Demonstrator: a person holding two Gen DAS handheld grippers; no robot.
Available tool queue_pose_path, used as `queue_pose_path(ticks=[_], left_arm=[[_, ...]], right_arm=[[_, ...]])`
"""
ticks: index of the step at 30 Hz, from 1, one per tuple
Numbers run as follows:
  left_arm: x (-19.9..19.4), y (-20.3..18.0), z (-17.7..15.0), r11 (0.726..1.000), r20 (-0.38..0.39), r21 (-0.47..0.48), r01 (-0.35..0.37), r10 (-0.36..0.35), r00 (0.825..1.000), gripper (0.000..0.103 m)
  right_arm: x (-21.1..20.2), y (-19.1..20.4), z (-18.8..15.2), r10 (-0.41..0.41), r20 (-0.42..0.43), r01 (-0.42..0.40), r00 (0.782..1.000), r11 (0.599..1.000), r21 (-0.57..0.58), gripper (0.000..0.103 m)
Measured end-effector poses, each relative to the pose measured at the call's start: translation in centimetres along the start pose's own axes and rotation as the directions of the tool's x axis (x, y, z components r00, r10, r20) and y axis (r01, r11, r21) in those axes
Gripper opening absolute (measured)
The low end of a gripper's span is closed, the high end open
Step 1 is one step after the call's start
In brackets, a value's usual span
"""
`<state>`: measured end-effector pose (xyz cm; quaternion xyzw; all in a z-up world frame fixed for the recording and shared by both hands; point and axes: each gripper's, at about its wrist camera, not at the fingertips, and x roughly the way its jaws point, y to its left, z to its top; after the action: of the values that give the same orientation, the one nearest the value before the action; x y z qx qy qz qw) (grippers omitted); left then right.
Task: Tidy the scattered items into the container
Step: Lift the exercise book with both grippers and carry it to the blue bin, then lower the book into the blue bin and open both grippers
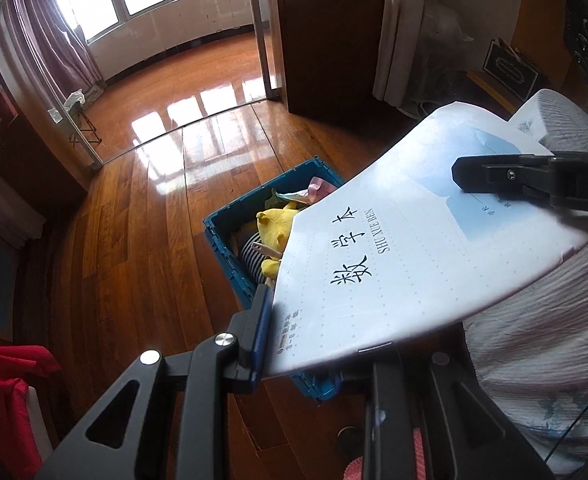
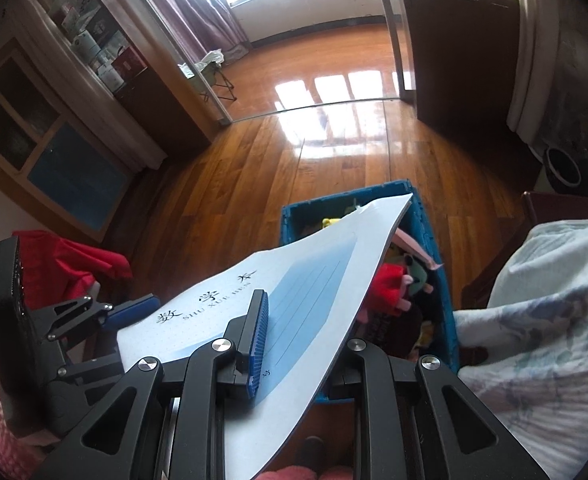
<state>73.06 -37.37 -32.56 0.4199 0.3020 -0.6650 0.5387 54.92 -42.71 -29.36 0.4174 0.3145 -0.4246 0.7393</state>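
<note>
A pale blue exercise book (image 1: 394, 248) with black characters on its cover hangs over an open blue crate (image 1: 229, 268) that stands on the wooden floor. My left gripper (image 1: 318, 332) is shut on the book's near edge. My right gripper (image 1: 470, 176) is shut on its far right corner. In the right wrist view the book (image 2: 314, 280) slopes between my right gripper's (image 2: 306, 320) fingers, and the left gripper (image 2: 149, 304) pinches its left end. The crate (image 2: 294, 216) holds a yellow plush toy (image 1: 273, 224), a striped item and a red plush toy (image 2: 390, 284).
A bed with white floral bedding (image 2: 554, 300) lies just right of the crate. A red cloth (image 2: 65, 264) is heaped at the left. A dark wooden cabinet (image 1: 326, 40) stands beyond, with a black bin (image 2: 562, 168) at the far right.
</note>
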Motion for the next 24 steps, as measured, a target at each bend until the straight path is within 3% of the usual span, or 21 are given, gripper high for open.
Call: queue_pose_path(ticks=[12, 18, 22, 24], left_arm=[[20.6, -2.0, -11.2, 0.995, -0.138, -0.092, 0.021, -0.034, 0.99, 0.024], [26.7, -3.3, -15.0, 0.99, -0.183, -0.137, 0.017, -0.042, 0.982, 0.024], [30.2, -3.9, -16.8, 0.986, -0.242, -0.163, 0.034, -0.074, 0.967, 0.024], [31.3, -4.2, -17.3, 0.984, -0.258, -0.173, 0.048, -0.092, 0.962, 0.042]], right_arm=[[19.5, -7.1, -9.7, -0.003, -0.172, -0.005, 0.985, 0.999, -0.044, 0.021], [24.8, -7.7, -11.9, -0.058, -0.214, 0.018, 0.975, 0.983, -0.185, 0.021], [27.0, -6.9, -12.8, -0.089, -0.216, 0.023, 0.972, 0.957, -0.29, 0.021], [27.8, -6.8, -13.3, -0.095, -0.214, 0.021, 0.972, 0.946, -0.323, 0.021]])
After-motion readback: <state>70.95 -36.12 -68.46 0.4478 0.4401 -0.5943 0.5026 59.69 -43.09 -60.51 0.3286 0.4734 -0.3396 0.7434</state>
